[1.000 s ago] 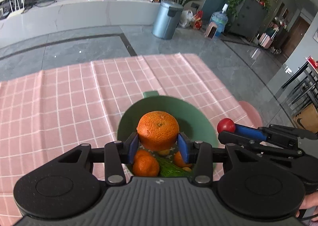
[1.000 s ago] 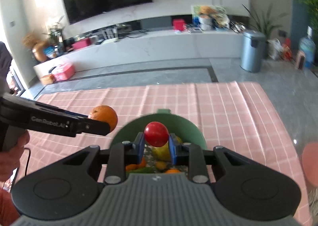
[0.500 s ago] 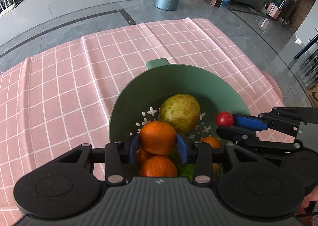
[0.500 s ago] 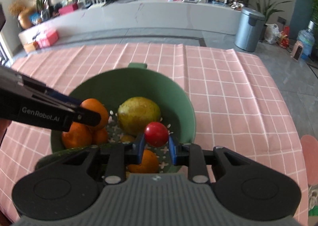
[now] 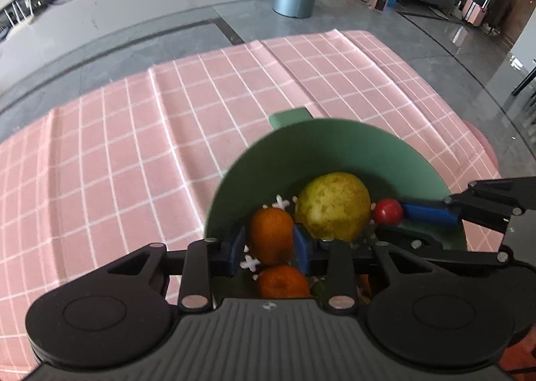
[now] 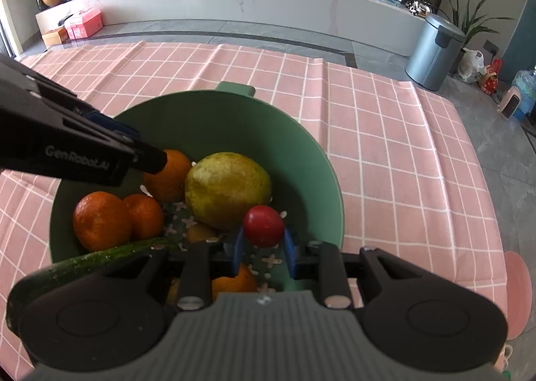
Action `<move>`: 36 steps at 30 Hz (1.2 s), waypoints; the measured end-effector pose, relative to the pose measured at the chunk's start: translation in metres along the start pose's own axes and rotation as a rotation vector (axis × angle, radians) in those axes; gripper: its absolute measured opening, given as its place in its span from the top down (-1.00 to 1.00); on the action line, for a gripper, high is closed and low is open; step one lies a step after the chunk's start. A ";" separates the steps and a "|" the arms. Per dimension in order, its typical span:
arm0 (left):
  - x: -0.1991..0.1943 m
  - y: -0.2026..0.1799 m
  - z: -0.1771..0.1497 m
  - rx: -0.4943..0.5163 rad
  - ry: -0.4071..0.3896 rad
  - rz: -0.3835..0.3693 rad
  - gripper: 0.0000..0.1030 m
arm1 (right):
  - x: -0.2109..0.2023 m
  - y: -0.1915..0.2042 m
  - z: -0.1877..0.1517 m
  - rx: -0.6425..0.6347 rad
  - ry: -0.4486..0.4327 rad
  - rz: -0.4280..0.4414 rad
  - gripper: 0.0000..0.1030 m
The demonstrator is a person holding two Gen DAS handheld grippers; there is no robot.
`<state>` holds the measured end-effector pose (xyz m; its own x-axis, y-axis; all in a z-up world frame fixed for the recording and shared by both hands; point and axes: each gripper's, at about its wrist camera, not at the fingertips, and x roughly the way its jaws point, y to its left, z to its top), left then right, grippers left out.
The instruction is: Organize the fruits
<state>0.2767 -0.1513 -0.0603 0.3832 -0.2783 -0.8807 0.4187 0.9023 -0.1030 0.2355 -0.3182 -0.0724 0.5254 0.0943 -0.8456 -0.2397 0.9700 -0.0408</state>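
A green colander bowl [image 5: 335, 136] [image 6: 217, 113] stands on the pink checked cloth. In it lie a large yellow-green fruit [image 5: 333, 206] [image 6: 227, 190], two oranges [image 6: 100, 220] at the left, a dark green cucumber [image 6: 100, 258] and another orange [image 5: 283, 280]. My left gripper [image 5: 269, 245] is low inside the bowl; its jaws are closing and the blue pads press an orange [image 5: 270, 230] [image 6: 171, 173]. My right gripper [image 6: 263, 242] is shut on a small red tomato [image 6: 263, 226] [image 5: 388, 211], just right of the big fruit, above the perforated bottom.
The pink checked tablecloth [image 5: 134, 146] spreads left of and behind the bowl. Its far edge drops to a grey tiled floor with a metal bin [image 6: 433, 49]. A pink round seat [image 6: 517, 294] pokes out at the table's right edge.
Both grippers have sunk from above the bowl down into it, each still carrying its fruit. The orange now sits next to the yellow-green fruit, the tomato on its other side.
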 end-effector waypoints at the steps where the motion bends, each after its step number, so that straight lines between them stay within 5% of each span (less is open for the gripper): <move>1: 0.000 0.002 -0.001 -0.004 0.000 0.002 0.24 | 0.000 0.000 0.000 -0.001 0.002 0.001 0.59; 19: -0.055 0.010 -0.036 -0.122 -0.126 -0.043 0.01 | 0.015 0.012 0.011 -0.121 0.101 -0.029 0.59; 24: -0.073 0.005 -0.046 -0.117 -0.166 -0.019 0.00 | 0.009 0.011 0.013 -0.093 0.090 -0.025 0.33; 27: -0.092 0.000 -0.052 -0.095 -0.215 0.016 -0.07 | -0.010 0.005 0.016 -0.029 0.053 0.006 0.32; 32: -0.130 -0.011 -0.069 -0.050 -0.299 0.102 -0.22 | -0.072 0.007 0.016 0.041 -0.094 -0.017 -0.12; 36: -0.164 -0.019 -0.088 -0.039 -0.394 0.168 -0.29 | -0.131 0.014 0.008 0.097 -0.230 -0.040 -0.18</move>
<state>0.1334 -0.0941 0.0453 0.7315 -0.2241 -0.6440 0.2951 0.9555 0.0027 0.1700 -0.3152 0.0425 0.7073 0.0935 -0.7007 -0.1414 0.9899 -0.0106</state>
